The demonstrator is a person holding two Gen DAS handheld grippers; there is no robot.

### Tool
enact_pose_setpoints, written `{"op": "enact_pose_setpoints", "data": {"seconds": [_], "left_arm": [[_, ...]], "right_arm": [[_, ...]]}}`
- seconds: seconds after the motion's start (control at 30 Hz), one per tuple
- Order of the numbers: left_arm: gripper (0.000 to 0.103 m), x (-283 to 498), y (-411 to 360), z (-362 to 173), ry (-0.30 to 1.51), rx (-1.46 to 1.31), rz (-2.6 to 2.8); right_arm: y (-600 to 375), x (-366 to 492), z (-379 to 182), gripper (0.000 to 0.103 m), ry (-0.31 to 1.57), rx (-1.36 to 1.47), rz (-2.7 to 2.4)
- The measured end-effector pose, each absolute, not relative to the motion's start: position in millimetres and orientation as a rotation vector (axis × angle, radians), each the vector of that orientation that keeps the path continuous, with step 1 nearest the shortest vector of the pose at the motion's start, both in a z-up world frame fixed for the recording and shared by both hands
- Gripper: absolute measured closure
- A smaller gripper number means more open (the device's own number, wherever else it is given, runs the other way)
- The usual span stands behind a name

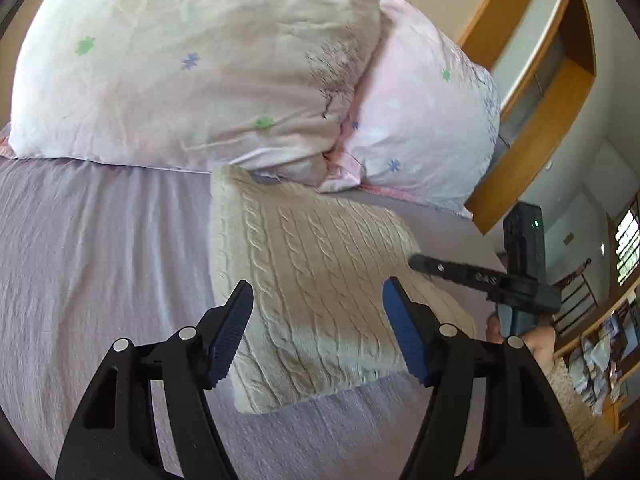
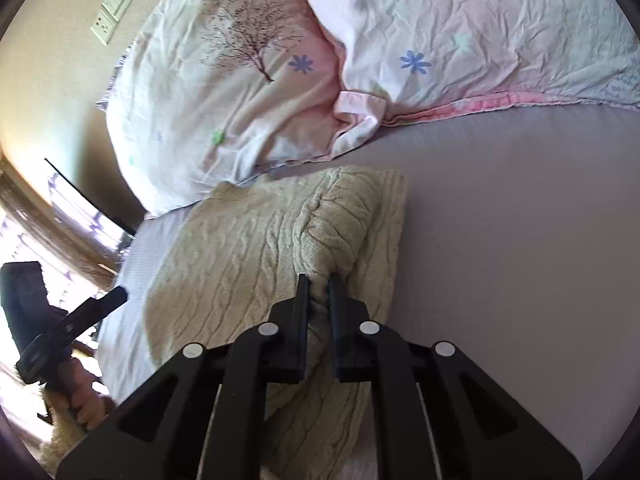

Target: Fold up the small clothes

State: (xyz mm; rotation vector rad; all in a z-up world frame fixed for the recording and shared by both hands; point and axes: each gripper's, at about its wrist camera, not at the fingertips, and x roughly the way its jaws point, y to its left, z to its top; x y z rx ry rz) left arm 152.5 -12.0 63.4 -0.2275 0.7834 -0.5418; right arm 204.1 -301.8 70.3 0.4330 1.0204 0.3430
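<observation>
Item: sweater [image 1: 316,280], cream cable knit, lying on the lilac sheet [image 1: 100,248] at mid-bed, its far edge touching the two pillows [image 1: 192,68]. It already forms a rough rectangle, so I judge the fold well advanced.

Left gripper [image 1: 318,304]: my jaws stand wide apart, hovering over the sweater's near half and holding nothing. Blue pads [image 1: 404,332] face inward.

Right gripper [image 2: 318,280]: my jaws are nearly together, pinching a raised ridge of knit at the sweater's right side. The fabric bunches up from the flat layer beneath, into the grip. In the left view I see this gripper only side-on at the sweater's right edge, so its jaws are unclear there.

Step in hand, as I read it: carrying a gathered flap or sleeve across the body of the sweater.

Next move calls for: laying the pinched ridge flat over the lower layer before letting go, with edges lined up; the left gripper could press the near half so the bulky, loose knit does not drag or spring back.

Writing: pale marks on the right gripper's side arm, too small for me to read. No garment label shows. The wall plate [image 2: 114,8] has sockets, with no text I can make out.
</observation>
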Motion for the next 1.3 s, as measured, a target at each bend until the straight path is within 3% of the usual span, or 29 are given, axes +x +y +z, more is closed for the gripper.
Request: {"op": "enact_pose_setpoints", "data": {"seconds": [0.17, 0.23, 0.27, 0.3, 0.33, 0.4, 0.57, 0.87, 1.3], "left_arm": [[0.035, 141.6, -18.4, 58.0, 0.814, -0.155, -0.475], [0.024, 130.3, -9.2, 56.2, 0.823, -0.128, -0.424], [0.011, 123.1, -7.2, 55.4, 0.825, -0.101, -0.378], [0.002, 116.2, -5.8, 53.7, 0.829, -0.072, -0.324], [0.001, 108.9, -5.9, 51.2, 0.834, -0.038, -0.280], [0.001, 96.6, -9.2, 41.2, 0.870, 0.029, -0.229], [0.001, 86.8, -16.6, 7.9, 1.014, 0.085, -0.155], [0.001, 88.0, -24.5, -10.1, 1.049, 0.096, -0.116], [0.001, 82.4, -23.8, -8.9, 1.054, 0.069, -0.081]], "right_arm": [[-324.4, 202.8, 58.5, 0.093, 0.988, 0.515, 0.260], [-319.5, 184.9, 70.7, 0.080, 0.956, 0.476, 0.273], [-319.1, 172.0, 79.3, 0.052, 0.943, 0.464, 0.273], [-320.4, 156.9, 88.4, 0.017, 0.921, 0.464, 0.279], [-321.0, 139.2, 98.1, 0.008, 0.880, 0.463, 0.291], [-314.9, 103.7, 112.7, 0.002, 0.836, 0.405, 0.285], [-268.4, 48.8, 109.7, 0.002, 0.884, 0.126, 0.126], [-234.5, 53.3, 64.3, 0.002, 1.057, 0.128, 0.092], [-219.6, 53.2, 53.3, 0.002, 1.083, 0.013, 0.022]]}}
